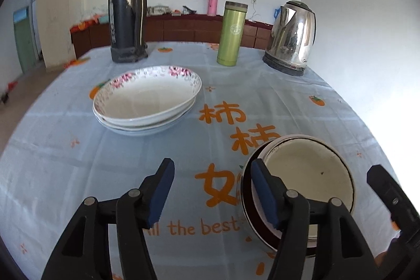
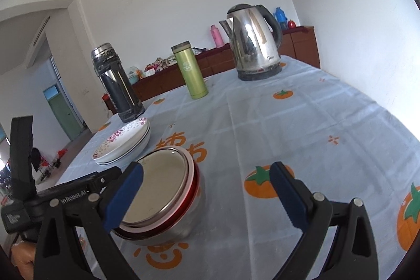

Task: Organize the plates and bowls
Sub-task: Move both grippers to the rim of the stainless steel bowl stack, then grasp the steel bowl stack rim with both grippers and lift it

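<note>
Both jaws stand wide open and hold nothing. Nested bowls (image 1: 302, 183) sit on the table, with the left gripper (image 1: 212, 190) just to their left; its right finger (image 1: 265, 196) is in front of the bowls' rim. From the other side, the right gripper (image 2: 207, 198) has its left finger (image 2: 123, 196) in front of the bowls (image 2: 162, 190), which lie mostly toward that finger. Farther back rests a stack of flowered plates (image 1: 147, 99). Behind stand a dark flask (image 1: 127, 9), a green bottle (image 1: 232, 33) and a shiny kettle (image 1: 291, 38) on the blue tablecloth (image 1: 65, 148).
</note>
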Demonstrator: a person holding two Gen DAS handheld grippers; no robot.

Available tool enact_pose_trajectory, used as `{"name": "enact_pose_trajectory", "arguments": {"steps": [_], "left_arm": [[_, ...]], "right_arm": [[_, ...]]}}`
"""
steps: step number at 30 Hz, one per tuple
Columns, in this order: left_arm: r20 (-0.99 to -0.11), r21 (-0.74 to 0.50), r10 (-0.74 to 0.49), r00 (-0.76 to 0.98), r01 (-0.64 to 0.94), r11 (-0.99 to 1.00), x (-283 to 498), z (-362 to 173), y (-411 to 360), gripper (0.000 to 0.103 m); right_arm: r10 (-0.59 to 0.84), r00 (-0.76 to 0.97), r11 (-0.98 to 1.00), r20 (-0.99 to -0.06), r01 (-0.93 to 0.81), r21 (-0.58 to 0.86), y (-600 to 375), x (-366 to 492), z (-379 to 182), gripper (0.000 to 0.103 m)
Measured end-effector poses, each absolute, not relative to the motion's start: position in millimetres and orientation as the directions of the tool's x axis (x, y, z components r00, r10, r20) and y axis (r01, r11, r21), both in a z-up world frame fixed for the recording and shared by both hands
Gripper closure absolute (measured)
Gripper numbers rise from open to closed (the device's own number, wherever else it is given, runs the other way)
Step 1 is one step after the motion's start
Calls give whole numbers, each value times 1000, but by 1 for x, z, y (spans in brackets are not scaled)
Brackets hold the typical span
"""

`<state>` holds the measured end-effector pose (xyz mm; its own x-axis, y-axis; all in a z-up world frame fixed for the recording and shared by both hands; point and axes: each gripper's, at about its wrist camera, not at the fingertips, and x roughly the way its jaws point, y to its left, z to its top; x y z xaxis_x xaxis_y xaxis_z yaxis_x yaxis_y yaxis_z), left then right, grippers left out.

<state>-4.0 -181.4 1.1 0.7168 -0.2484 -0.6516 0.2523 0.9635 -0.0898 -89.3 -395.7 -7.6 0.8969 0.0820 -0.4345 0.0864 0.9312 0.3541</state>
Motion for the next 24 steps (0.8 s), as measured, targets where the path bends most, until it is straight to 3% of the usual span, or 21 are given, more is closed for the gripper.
{"name": "enact_pose_trajectory", "arguments": {"steps": [6, 14, 19, 24], "left_arm": [[-649, -59, -223, 728, 244, 968, -3, -2, -184, 40], [-624, -117, -296, 723, 288, 950, -4, 5, -183, 37], [-659, -112, -335, 674, 352, 929, -3, -6, -201, 37], [-707, -72, -281, 649, 330, 941, 4, -17, -209, 37]], "right_arm": [[115, 869, 915, -481, 96, 393, -400, -80, -15, 4], [154, 847, 914, -509, 74, 399, -395, -73, -20, 5], [197, 815, 909, -544, 57, 414, -391, -66, -27, 18], [212, 794, 906, -570, 59, 419, -389, -62, -33, 24]]}}
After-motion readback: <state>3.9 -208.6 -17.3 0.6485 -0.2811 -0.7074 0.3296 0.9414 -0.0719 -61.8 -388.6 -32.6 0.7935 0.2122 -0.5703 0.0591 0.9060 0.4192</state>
